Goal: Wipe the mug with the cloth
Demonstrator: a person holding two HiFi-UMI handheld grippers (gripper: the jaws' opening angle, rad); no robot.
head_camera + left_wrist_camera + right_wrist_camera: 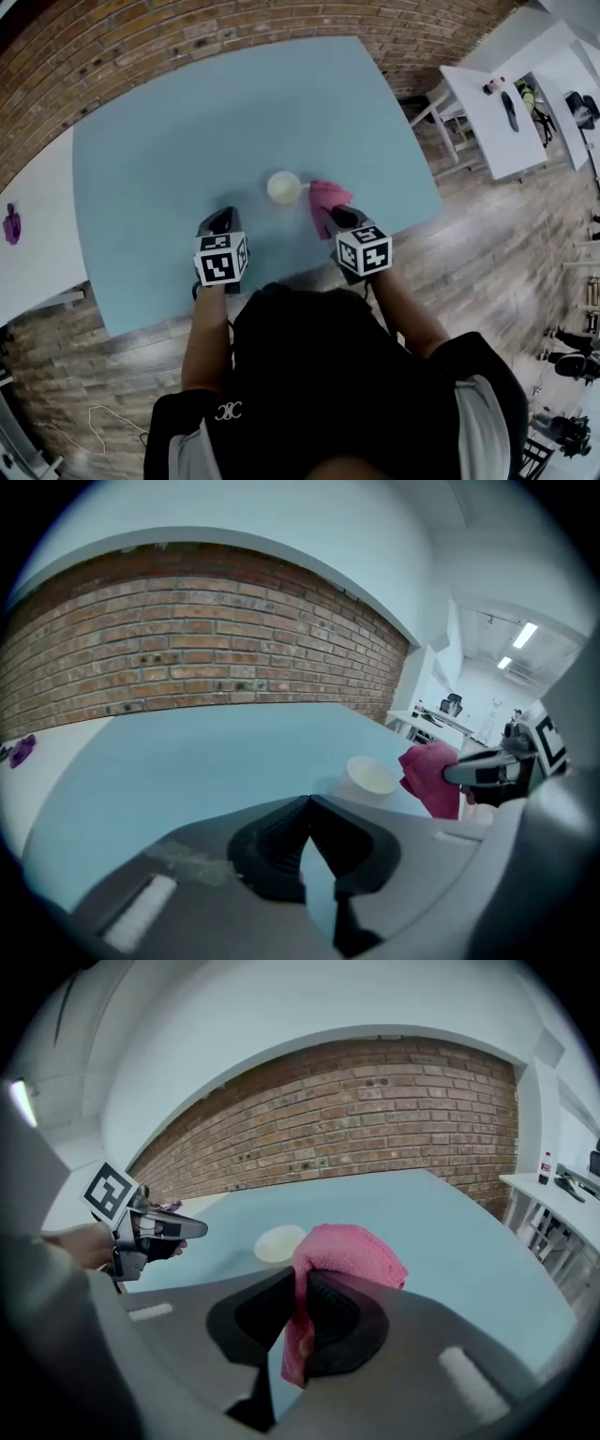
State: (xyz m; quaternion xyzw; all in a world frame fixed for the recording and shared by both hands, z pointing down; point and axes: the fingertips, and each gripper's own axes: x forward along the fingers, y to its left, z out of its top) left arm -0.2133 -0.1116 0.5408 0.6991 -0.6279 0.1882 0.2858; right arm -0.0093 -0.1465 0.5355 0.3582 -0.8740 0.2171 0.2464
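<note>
Head view: camera above the person, facing steeply down on the blue table (187, 141), far off and wide. Mug (283, 187) near centre; left gripper (222, 220) at its 8 o'clock, right gripper (336, 217) at its 4 o'clock.

Left gripper view: low and close over the table, facing along its jaws toward the brick wall (187, 639); mug at 1 o'clock.

Right gripper view: equally low, same facing; mug at 11 o'clock.

Shared by all three: table, mug, cloth (328, 194). Each gripper view also catches the other gripper.
</note>
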